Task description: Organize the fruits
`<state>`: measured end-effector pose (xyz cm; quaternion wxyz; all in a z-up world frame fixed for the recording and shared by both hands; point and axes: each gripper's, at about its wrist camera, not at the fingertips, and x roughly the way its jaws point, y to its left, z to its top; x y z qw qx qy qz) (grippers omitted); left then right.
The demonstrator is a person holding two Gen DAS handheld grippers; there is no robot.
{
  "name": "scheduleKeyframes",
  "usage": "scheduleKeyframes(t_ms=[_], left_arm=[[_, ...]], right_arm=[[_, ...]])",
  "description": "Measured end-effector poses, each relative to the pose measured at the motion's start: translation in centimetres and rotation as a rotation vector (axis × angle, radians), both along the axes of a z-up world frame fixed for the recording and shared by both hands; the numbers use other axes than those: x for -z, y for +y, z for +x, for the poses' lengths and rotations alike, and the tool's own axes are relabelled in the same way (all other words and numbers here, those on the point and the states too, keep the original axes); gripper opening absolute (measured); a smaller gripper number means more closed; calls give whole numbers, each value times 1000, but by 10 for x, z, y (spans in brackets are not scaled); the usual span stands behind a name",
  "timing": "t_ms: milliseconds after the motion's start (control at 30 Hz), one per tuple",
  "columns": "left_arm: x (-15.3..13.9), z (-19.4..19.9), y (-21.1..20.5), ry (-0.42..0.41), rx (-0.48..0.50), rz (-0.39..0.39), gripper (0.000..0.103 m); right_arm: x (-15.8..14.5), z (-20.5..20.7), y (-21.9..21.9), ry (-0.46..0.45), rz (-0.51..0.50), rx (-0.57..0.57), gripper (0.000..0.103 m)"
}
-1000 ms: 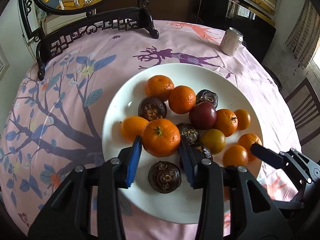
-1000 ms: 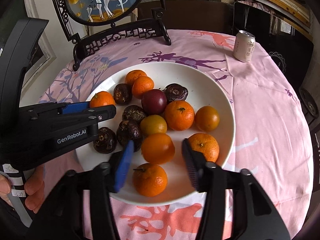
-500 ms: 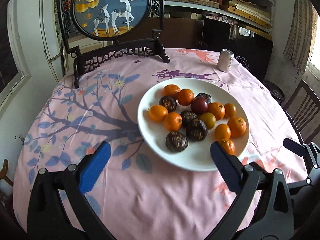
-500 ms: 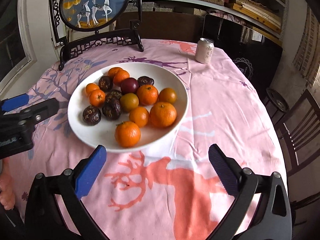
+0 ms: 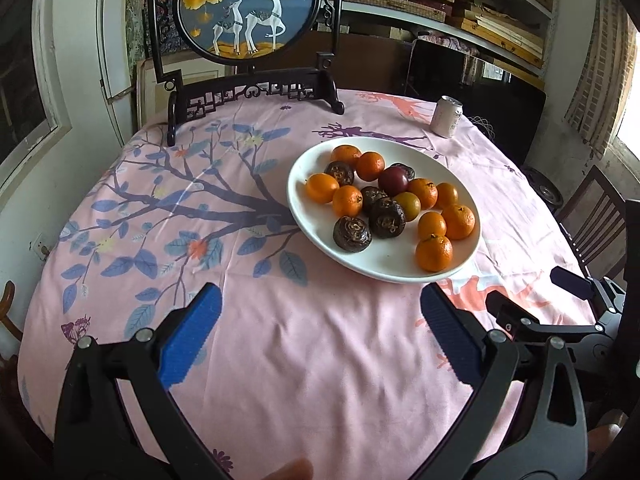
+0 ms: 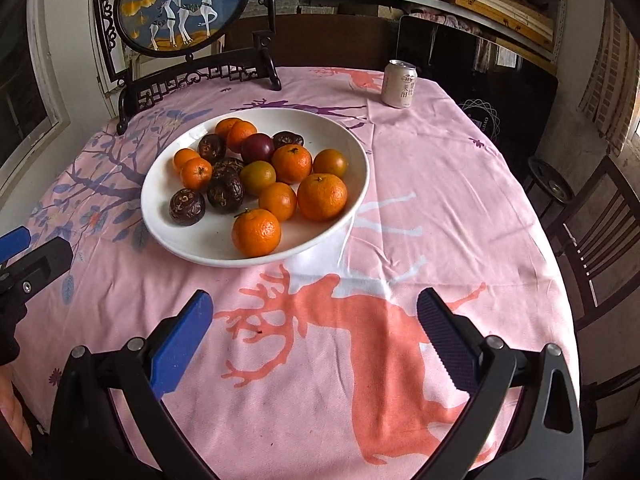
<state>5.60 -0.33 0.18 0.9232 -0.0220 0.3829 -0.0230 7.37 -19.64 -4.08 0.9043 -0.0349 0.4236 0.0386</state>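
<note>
A white plate (image 5: 308,224) (image 6: 208,248) on the pink tablecloth holds several oranges (image 5: 434,253) (image 6: 256,232), several dark wrinkled passion fruits (image 5: 352,233) (image 6: 187,206), one smooth purple one (image 5: 393,180) and a greenish one (image 6: 258,172). My left gripper (image 5: 320,328) is open and empty, above the cloth in front of the plate. My right gripper (image 6: 314,326) is open and empty, above the red deer print, in front of the plate. The right gripper's body shows at the right edge of the left wrist view (image 5: 576,284).
A drink can (image 5: 447,116) (image 6: 399,84) stands at the far right of the table. A framed round deer picture on a black stand (image 5: 248,12) (image 6: 180,4) stands at the back. A wooden chair (image 6: 592,232) is at the right.
Both grippers opened wide and pulled back and up from the plate. The left one let go of an orange, which now rests on the plate.
</note>
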Motion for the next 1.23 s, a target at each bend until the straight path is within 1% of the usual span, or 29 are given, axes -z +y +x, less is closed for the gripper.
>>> scheduleKeyframes(t_ms=[367, 600, 767, 900, 1233], left_arm=[[-2, -3, -2, -2, 14, 0, 101], [-2, -3, -1, 0, 13, 0, 101], [1, 0, -4, 17, 21, 4, 101], [1, -1, -4, 6, 14, 11, 101], [2, 0, -9, 12, 33, 22, 101]], right_arm=[[-9, -4, 2, -18, 18, -4, 102], [-10, -4, 2, -17, 25, 0, 102], [-10, -3, 1, -15, 28, 4, 102], [-10, -3, 0, -14, 29, 5, 102], [-10, -3, -1, -14, 31, 6, 102]])
